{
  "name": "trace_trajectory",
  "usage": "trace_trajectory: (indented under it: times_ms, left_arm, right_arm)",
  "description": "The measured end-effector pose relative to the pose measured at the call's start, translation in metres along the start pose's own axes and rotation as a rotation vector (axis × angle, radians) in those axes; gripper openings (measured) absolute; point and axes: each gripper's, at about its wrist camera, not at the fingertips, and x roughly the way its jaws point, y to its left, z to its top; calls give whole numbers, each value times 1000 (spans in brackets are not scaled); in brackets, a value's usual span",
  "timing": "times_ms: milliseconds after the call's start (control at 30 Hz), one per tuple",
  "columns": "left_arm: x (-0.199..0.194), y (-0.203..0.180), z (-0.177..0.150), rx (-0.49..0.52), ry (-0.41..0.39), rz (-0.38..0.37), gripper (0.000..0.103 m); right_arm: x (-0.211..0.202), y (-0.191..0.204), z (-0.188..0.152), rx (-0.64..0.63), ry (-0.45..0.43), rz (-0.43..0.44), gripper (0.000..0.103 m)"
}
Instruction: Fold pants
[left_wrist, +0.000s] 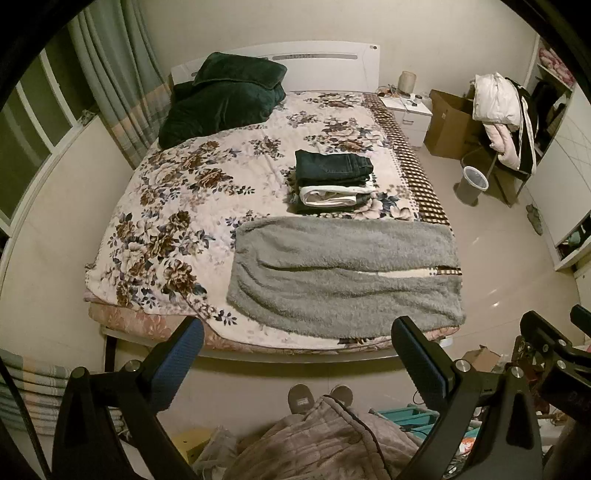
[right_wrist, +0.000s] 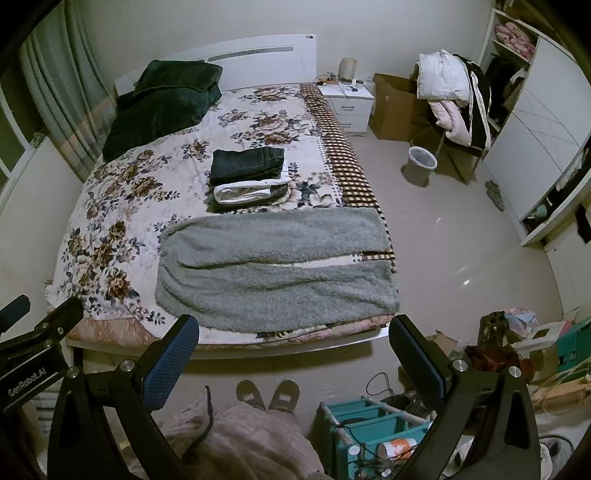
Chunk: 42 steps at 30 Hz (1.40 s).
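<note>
Left gripper (left_wrist: 295, 369) wide, holding nothing, hovering short of the bed's (left_wrist: 122, 325) near edge; grey fleece pants (left_wrist: 343, 273) lie flat across the near right corner, legs side by side, probably spread out for the first fold. Stack of folded clothes (left_wrist: 334, 181) sits just behind, likely the done pile. Right gripper (right_wrist: 293, 369) also wide, empty; teal crate (right_wrist: 365, 417) near right on the floor holds cables and maybe a can.
</note>
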Motion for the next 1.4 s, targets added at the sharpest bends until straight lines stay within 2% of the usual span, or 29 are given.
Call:
trace_trajectory:
  times_ms: [700,1400]
  left_arm:
    - [0,5,4,5,0,-3,103]
    - [-9,2,5,20,-46,5,103]
  right_arm:
    - [0,1,-2,-7,-2,-4,103]
    - [-3,5,2,-7,-14,-4,103]
